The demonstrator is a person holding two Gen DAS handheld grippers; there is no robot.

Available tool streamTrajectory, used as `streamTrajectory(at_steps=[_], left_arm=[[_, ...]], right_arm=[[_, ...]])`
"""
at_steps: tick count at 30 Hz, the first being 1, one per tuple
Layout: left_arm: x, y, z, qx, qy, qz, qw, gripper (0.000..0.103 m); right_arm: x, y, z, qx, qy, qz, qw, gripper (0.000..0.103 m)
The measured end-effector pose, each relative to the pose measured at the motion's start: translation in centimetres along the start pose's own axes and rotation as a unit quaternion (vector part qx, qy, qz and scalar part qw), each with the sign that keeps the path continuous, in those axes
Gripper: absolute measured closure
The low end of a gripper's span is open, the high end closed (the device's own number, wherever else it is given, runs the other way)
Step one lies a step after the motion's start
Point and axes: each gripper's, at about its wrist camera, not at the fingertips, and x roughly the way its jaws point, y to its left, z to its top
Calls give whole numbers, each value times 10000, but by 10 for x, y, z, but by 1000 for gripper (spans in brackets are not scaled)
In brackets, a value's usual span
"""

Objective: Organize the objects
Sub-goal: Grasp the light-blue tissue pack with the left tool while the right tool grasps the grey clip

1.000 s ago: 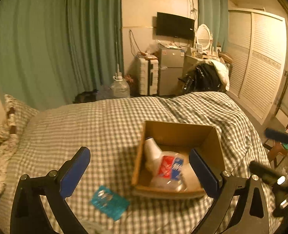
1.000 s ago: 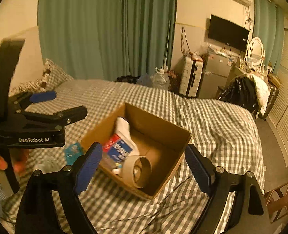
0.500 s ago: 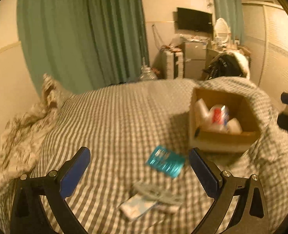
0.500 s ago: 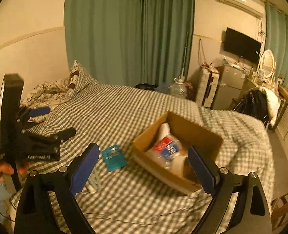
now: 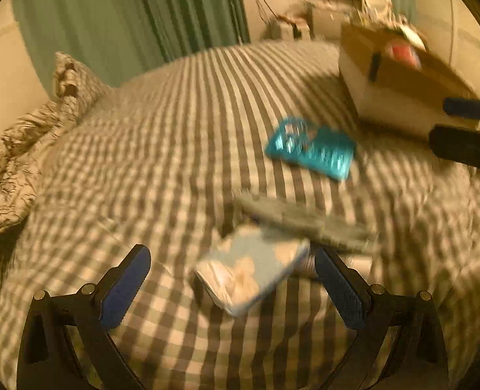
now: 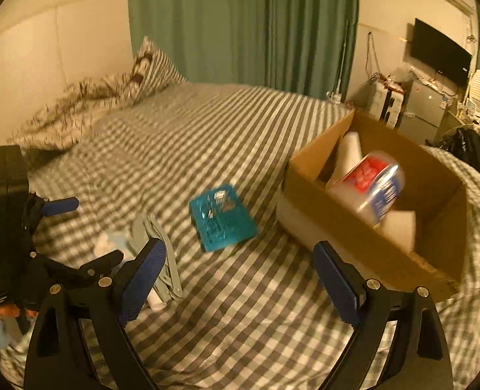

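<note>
Checked grey-and-white bedding (image 6: 240,292) fills both views, blurred in the left one. Your left gripper (image 5: 232,287) hangs with its blue-padded fingers spread wide, just above a pale blue packet (image 5: 249,278) that lies between them; you hold nothing. Just beyond the packet lies a flat grey item (image 5: 305,217), too blurred to identify. Further on rests a teal packet (image 6: 222,217), near a cardboard box (image 6: 337,221). Inside the box sits a clear bottle with a red and blue label (image 6: 370,185). Your right gripper (image 6: 238,284) is also spread wide and empty, over the bedding in front of the box.
</note>
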Motion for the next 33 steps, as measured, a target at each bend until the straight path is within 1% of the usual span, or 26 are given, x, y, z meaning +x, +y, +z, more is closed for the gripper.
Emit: streamTrajectory(at_steps=[3, 5, 7, 9, 10, 12, 15, 17, 19, 21, 23, 27, 29, 33], left_arm=[[15, -3, -2, 57, 188, -86, 9998, 0], [21, -2, 0, -1, 207, -174, 9996, 0], [27, 2, 3, -135, 207, -350, 9991, 0], [33, 7, 5, -365, 352, -638, 9967, 13], [34, 10, 4, -463, 444, -778, 9949, 15], [30, 10, 2, -430, 458, -810, 9947, 16], [18, 6, -4, -318, 496, -757, 9954, 18], [6, 5, -6, -251, 458, -574, 9970, 19], [-8, 7, -6, -237, 301, -394, 9985, 19], [-19, 16, -6, -393, 181, -349, 9985, 19], [-24, 28, -4, -579, 89, -88, 9982, 19], [-19, 50, -3, -940, 95, 143, 9954, 19], [-16, 60, -2, -1098, 78, 153, 9938, 19], [-18, 70, -3, -1265, -4, 142, 9919, 19]], right_arm=[[21, 2, -14, -5, 176, 108, 9998, 11], [30, 2, -21, 60, 291, 211, 9993, 11], [37, 3, -26, 79, 420, 284, 9987, 11], [37, 3, -27, 53, 416, 290, 9987, 11], [36, 3, -28, 45, 412, 289, 9987, 11], [33, 3, -28, 33, 375, 249, 9990, 11], [30, 3, -30, 71, 370, 213, 9991, 11], [26, 4, -30, 99, 363, 200, 9991, 11], [21, 9, -28, 49, 331, 160, 9993, 11], [19, 16, -26, -84, 318, 113, 9994, 11], [21, 25, -23, -229, 342, 96, 9991, 11], [41, 53, -17, -548, 563, 253, 9966, 11], [56, 67, -15, -633, 707, 385, 9947, 11], [86, 90, -15, -898, 1000, 563, 9893, 11]])
